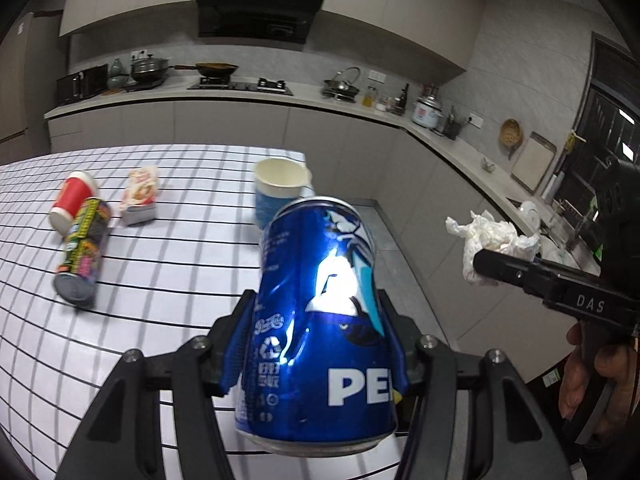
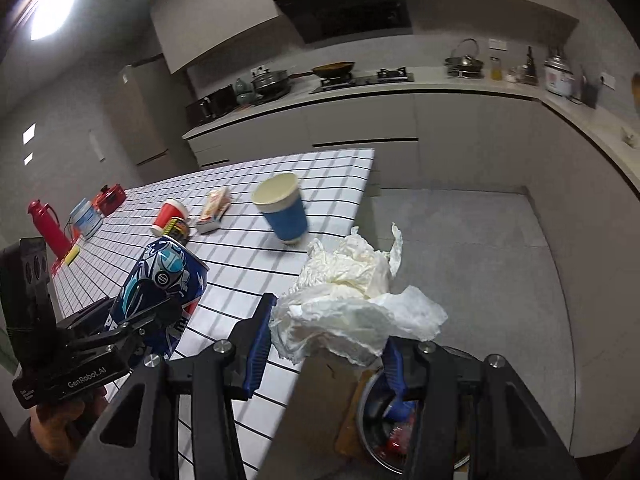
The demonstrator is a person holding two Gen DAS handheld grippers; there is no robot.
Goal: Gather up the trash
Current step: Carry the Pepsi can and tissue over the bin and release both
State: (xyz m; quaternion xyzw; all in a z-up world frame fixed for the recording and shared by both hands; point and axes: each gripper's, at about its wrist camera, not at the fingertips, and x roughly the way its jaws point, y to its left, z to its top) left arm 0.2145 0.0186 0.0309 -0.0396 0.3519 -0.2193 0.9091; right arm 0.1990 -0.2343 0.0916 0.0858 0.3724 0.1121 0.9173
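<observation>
A dented blue Pepsi can (image 1: pixel 320 300) stands upright between the blue pads of my left gripper (image 1: pixel 316 320), which is shut on it above the checked table (image 1: pixel 168 280). My right gripper (image 2: pixel 332 328) is shut on a crumpled white tissue (image 2: pixel 352 300), out past the table's right edge. The left wrist view shows that tissue (image 1: pixel 492 236) at the right gripper's tip (image 1: pixel 486 266). The right wrist view shows the can (image 2: pixel 164 280) in the left gripper (image 2: pixel 156 316) at the left. A round grey bin (image 2: pixel 366 412) sits on the floor under the right gripper.
On the table are a blue paper cup (image 1: pixel 280 192), a red cup on its side (image 1: pixel 74 198), a colourful tube (image 1: pixel 82 252) and a snack packet (image 1: pixel 140 196). A red flask (image 2: pixel 46 224) stands at the table's far left. Kitchen counters (image 1: pixel 248 98) run behind.
</observation>
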